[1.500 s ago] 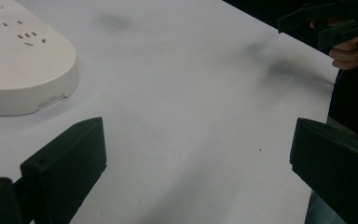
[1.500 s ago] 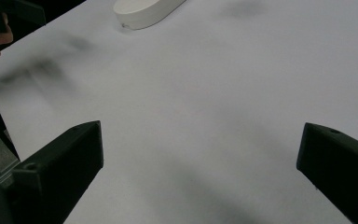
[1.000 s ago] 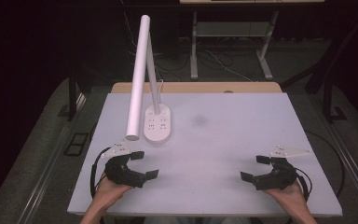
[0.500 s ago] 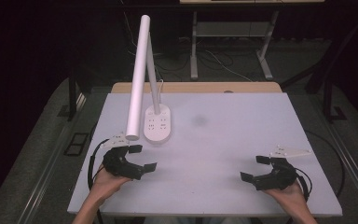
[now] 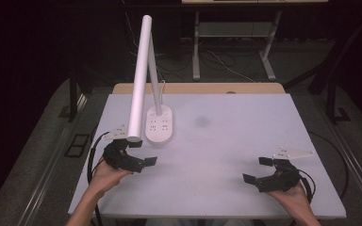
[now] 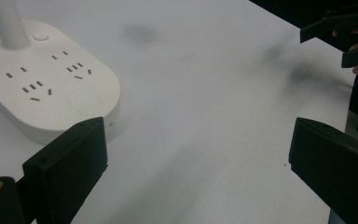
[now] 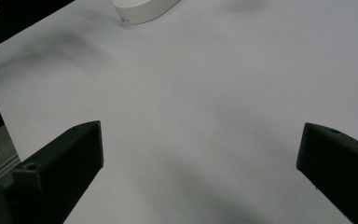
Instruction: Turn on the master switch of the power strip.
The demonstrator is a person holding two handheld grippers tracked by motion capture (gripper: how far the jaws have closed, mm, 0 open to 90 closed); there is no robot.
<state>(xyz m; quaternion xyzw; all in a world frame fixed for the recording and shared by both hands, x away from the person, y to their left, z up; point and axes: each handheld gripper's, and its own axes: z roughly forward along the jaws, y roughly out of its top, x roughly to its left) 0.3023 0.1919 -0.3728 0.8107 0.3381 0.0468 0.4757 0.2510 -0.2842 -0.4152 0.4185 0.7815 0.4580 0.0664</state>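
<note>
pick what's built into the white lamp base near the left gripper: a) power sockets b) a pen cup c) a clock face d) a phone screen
a: the left gripper view shows rows of socket slots on top of the lamp base, which sits just ahead of the open left gripper on the table.

Pale table [image 5: 245, 141], faint grey smudge [image 5: 201, 122] mid-top; behind it, perhaps a metal-legged desk [image 5: 235, 33].
</note>
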